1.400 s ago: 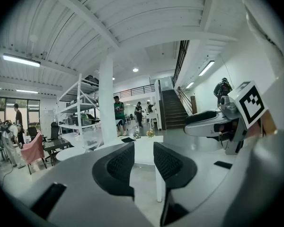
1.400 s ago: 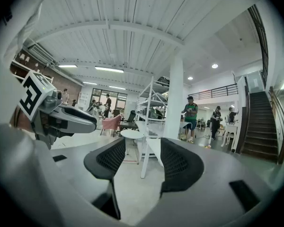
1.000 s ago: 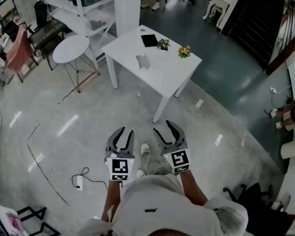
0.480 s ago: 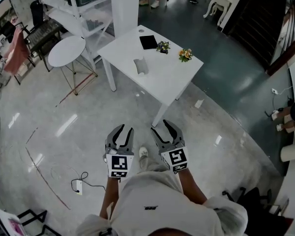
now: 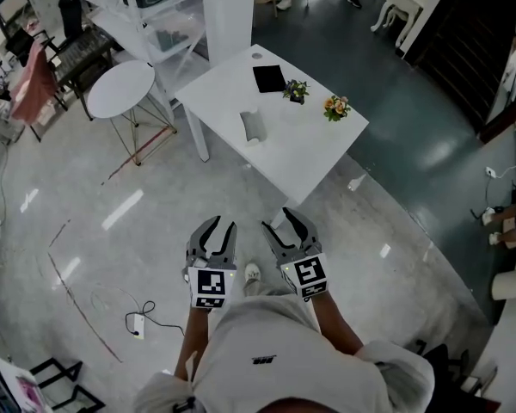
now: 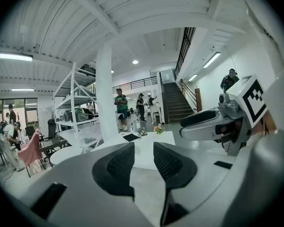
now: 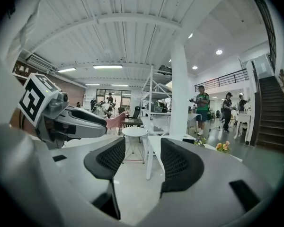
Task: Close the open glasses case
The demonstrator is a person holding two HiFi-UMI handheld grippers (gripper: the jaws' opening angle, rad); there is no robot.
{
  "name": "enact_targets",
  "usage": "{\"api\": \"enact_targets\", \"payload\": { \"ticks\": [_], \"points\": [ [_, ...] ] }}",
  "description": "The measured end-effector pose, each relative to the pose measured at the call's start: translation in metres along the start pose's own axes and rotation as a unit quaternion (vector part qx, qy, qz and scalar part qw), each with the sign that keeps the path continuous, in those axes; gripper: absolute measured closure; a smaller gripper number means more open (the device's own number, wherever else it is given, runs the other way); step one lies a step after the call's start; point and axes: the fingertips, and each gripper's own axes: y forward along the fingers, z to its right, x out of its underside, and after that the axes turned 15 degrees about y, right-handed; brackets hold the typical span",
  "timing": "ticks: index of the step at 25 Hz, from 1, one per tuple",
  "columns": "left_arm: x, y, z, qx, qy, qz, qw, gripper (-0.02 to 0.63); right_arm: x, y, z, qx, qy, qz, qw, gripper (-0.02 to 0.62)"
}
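Glasses case (image 5: 253,126) waits well ahead of my left gripper (image 5: 220,229) and right gripper (image 5: 281,224), both with jaws parted and empty; the approach likely comes next.

Ceiling strip lights (image 6: 12,56) are flooding the hall with bright, even light, and the glossy floor (image 5: 120,215) is throwing back pale streaks of glare. Both gripper views are bending strongly outward and darkening to black at the corners, while the head view is curving at its edges.

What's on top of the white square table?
A pale glasses case, a flat black pad, a small plant, orange flowers. The case's inside is too small to tell.
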Motion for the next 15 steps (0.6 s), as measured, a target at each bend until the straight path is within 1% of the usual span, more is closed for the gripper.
{"api": "enact_targets", "payload": {
  "ticks": [8, 15],
  "points": [
    [-0.007, 0.039, -0.016, -0.016, 0.007, -0.012, 0.9998, 0.468, -0.012, 0.03, 0.028, -0.02, 0.001, -0.002, 1.0, 0.36],
    [-0.011, 0.064, -0.024, -0.02, 0.009, -0.014, 0.9997, 0.468, -0.019, 0.051, 0.047, -0.02, 0.005, -0.008, 1.0, 0.36]
  ]
}}
